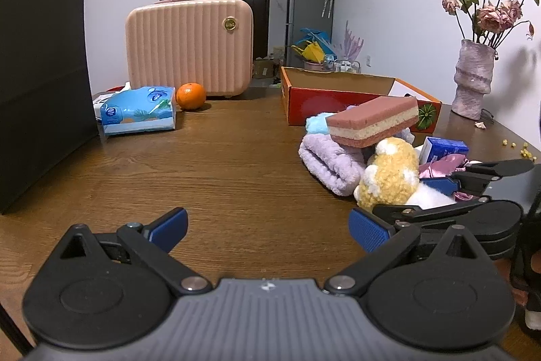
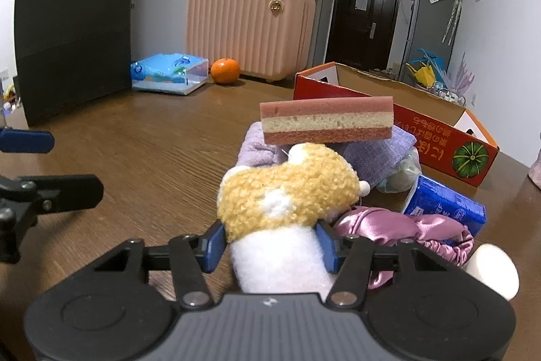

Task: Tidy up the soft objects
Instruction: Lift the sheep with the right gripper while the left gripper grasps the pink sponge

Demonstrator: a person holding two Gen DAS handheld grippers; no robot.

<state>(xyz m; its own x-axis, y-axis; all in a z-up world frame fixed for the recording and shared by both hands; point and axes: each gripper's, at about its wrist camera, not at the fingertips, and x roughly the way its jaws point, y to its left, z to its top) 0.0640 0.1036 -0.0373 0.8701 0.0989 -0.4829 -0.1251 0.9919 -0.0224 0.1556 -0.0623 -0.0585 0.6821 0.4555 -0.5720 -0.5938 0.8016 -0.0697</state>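
Nearest in the left wrist view, the left claw (image 1: 268, 230) is seen released, its blue pads wide apart over bare counter (image 1: 216, 164). To its right, the right claw (image 1: 439, 192) is partly cut off by the frame edge and hidden behind the plush toy (image 1: 389, 171). A layered sponge (image 1: 373, 120) rests tilted on a lilac towel (image 1: 329, 164), near the red box (image 1: 338, 97).

Seen from the right wrist, the right claw (image 2: 270, 246) is clenched on the plush toy (image 2: 287, 188), both pads pressed against its white lower part. Beside it lie a pink satin scrunchie (image 2: 405, 229) and a blue tissue pack (image 2: 443, 202), partly covered.
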